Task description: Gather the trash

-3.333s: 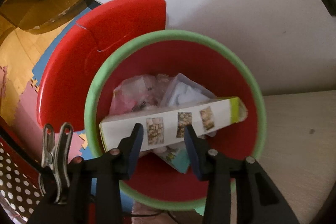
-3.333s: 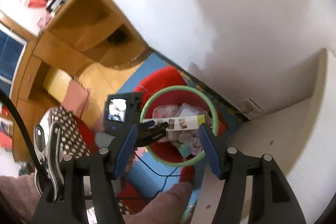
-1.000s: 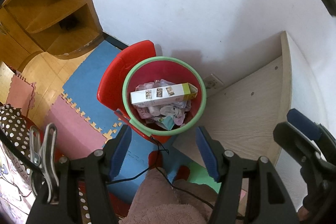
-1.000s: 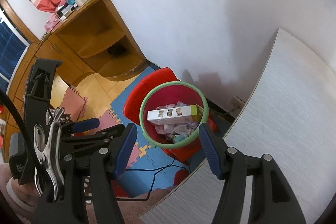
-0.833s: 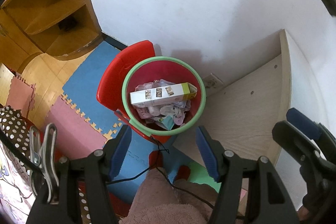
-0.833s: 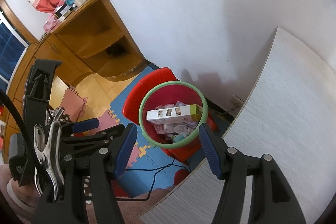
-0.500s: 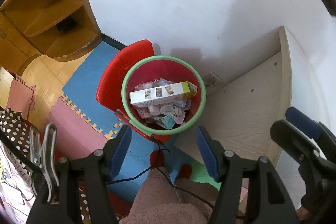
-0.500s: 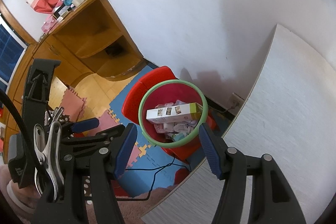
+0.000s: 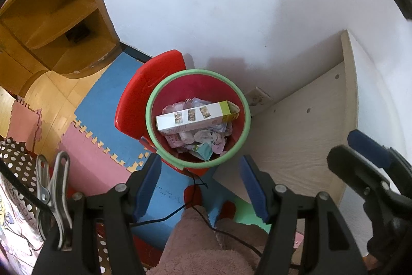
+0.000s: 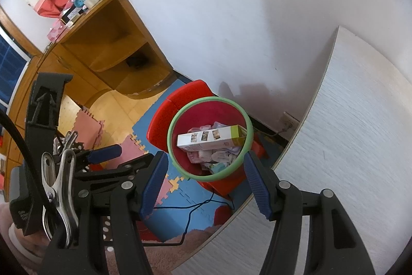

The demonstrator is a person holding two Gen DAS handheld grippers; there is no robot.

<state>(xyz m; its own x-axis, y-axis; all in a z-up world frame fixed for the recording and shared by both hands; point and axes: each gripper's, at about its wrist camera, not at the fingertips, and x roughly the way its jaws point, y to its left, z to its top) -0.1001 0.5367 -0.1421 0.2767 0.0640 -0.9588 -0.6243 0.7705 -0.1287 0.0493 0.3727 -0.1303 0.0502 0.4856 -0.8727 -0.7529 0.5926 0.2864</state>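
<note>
Both wrist views look steeply down from well above the floor, each past its own blue fingers [image 9: 251, 184]. They share the red bin [image 9: 198, 80] with the green rim, the white wall [image 10: 231, 17] and the wooden shelf unit [image 10: 116, 48]. The right view sits higher, over the tabletop [image 10: 347, 146].

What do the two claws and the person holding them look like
Both the left claw and right claw have black plastic arms with silver rivets and ribbed blue pads. A metal spring clip and black cable sit on the left of each. The person wears fuzzy pink fabric.
</note>
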